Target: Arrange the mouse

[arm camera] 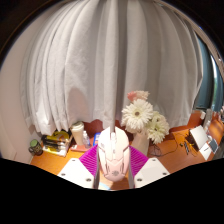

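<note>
A white computer mouse (113,153) with pinkish seams is held between my two fingers, its nose pointing up and away from me. My gripper (113,162) is shut on it, with the magenta pads (90,160) pressing on both of its sides. The mouse is lifted well above the orange-brown desk (60,160), which shows beyond and below it.
A vase of white and pink flowers (143,118) stands just behind the mouse. A pink cup (79,133) and small clutter (55,141) sit on the desk's left. Boxes and items (196,135) lie on the right. White curtains (110,60) hang behind.
</note>
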Tool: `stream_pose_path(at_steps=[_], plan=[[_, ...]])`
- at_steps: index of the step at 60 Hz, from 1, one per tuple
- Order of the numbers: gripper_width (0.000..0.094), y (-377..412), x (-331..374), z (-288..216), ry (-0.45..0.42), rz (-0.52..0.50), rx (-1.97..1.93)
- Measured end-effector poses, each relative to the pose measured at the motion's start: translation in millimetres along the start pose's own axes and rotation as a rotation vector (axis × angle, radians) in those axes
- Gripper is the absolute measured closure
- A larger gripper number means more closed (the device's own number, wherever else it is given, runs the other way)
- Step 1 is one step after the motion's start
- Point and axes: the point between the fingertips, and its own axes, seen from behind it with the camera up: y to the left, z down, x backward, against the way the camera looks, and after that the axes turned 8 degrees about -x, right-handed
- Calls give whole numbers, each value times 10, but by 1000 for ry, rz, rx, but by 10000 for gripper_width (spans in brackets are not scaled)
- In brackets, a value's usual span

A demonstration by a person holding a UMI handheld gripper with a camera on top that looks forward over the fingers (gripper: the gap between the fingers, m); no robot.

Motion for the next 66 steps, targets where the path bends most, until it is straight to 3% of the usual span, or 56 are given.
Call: stream_pose_path(at_steps=[10, 17, 30, 39, 50, 62, 66], plan=[[531, 682, -225, 971, 131, -53, 23], [533, 774, -404, 1818, 283, -18, 21], [534, 537, -496, 2966, 444, 52, 31], [529, 456, -445, 3310, 507, 60, 20], [533, 462, -476, 3320, 486, 48, 18], [380, 460, -495, 3330, 529, 44, -14], [208, 409, -448, 3299, 552, 57, -15]])
